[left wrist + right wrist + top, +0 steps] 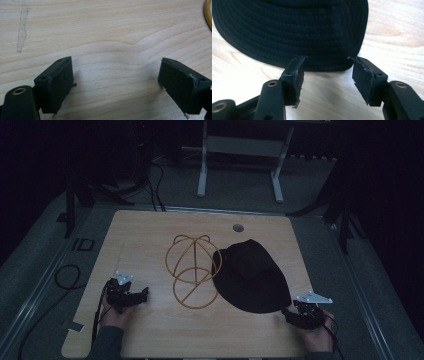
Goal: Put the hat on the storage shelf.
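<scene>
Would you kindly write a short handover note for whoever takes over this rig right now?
Left gripper: open, holding nothing, resting low over bare wood at the table's near-left part; the wire hat stand lies to its right.
Right gripper: open, fingers at the near edge of the black hat's brim; not closed on it.
Things: the black hat lies flat on the table, its left edge against the wire hat stand's right side; the stand sits mid-table.
Done: nothing grasped so far.
Left: probably grip the brim, lift the hat and set it over the stand, steadying the stand with the left gripper.
</scene>
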The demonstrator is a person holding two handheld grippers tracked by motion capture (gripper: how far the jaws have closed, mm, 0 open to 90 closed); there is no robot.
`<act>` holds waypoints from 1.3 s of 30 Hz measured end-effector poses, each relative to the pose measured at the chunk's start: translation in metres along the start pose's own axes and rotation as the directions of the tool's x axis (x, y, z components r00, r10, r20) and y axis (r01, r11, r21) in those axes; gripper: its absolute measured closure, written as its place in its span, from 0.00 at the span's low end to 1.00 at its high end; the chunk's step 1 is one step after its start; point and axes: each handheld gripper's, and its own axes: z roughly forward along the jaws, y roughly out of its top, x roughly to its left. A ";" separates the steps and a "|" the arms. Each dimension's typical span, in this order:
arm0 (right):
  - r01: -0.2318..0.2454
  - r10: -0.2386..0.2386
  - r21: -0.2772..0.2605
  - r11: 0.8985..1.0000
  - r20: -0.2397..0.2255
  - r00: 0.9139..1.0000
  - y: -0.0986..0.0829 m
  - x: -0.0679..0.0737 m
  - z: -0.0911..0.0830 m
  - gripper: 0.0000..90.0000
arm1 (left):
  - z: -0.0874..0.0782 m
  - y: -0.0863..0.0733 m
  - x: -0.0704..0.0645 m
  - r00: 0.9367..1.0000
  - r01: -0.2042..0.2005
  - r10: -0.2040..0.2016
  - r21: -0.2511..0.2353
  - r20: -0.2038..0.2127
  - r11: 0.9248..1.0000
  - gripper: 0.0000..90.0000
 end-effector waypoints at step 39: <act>0.145 -0.137 0.075 0.987 -0.100 0.986 0.071 0.005 0.001 0.34 | 0.000 0.000 0.000 1.000 -0.002 0.002 -0.001 -0.001 1.000 0.15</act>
